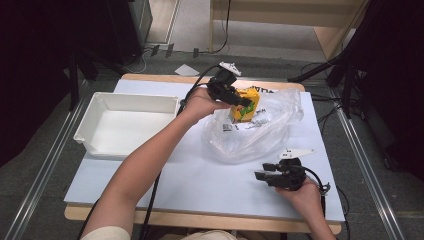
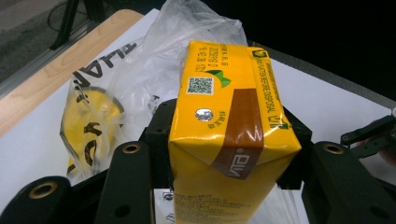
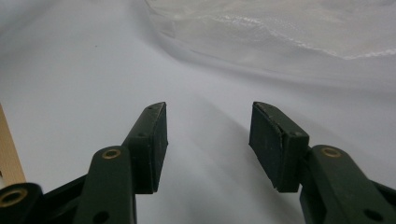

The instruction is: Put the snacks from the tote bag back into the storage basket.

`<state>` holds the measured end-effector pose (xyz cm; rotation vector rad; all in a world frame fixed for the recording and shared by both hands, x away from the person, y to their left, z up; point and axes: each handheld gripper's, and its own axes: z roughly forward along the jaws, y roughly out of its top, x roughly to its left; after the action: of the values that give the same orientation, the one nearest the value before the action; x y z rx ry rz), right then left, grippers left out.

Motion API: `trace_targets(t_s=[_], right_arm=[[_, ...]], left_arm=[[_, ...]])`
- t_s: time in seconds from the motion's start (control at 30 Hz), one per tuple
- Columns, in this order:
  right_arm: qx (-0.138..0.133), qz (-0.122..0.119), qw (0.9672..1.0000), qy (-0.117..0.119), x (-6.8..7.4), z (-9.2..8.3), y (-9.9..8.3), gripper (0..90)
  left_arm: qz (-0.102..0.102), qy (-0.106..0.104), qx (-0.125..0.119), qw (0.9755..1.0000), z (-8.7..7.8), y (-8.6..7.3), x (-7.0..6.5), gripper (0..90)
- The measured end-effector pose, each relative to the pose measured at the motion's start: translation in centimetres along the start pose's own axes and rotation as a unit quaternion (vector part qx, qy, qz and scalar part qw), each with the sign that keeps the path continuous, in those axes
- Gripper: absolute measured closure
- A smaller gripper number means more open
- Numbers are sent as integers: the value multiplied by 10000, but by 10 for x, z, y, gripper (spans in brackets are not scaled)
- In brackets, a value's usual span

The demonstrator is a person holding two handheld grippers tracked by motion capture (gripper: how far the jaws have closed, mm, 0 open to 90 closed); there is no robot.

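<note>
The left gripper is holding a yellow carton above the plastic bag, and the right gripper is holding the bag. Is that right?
Not quite. The right gripper holds nothing: the right gripper view shows its jaws open over bare table, short of the bag. The left gripper does hold the yellow carton above the bag.

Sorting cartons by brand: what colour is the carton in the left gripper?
Yellow-orange carton with a brown stripe, clearest in the left gripper view.

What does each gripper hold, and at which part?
Left gripper clamps the yellow carton by its two side faces; right gripper holds nothing.
</note>
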<state>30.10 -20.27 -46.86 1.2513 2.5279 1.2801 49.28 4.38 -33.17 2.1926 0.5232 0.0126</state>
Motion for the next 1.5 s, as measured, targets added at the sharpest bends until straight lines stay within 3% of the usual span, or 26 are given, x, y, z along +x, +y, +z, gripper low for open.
trace_targets(t_s=[0.2, 0.6, 0.97, 1.5], right_arm=[[29, 27, 10000, -4, 0, 1, -1, 470], [7, -45, 10000, 14, 1, 1, 1, 470], [71, -76, 9999, 34, 3, 4, 2, 471], [51, -161, 9998, 89, 4, 5, 4, 470]], left_arm=[[44, -7, -15, 10000, -7, 5, -3, 526], [-74, -43, -167, 9998, -30, 6, -3, 526], [-49, 112, -333, 9994, -58, 8, -8, 526], [-235, 229, -293, 9990, -81, -15, 1, 525]])
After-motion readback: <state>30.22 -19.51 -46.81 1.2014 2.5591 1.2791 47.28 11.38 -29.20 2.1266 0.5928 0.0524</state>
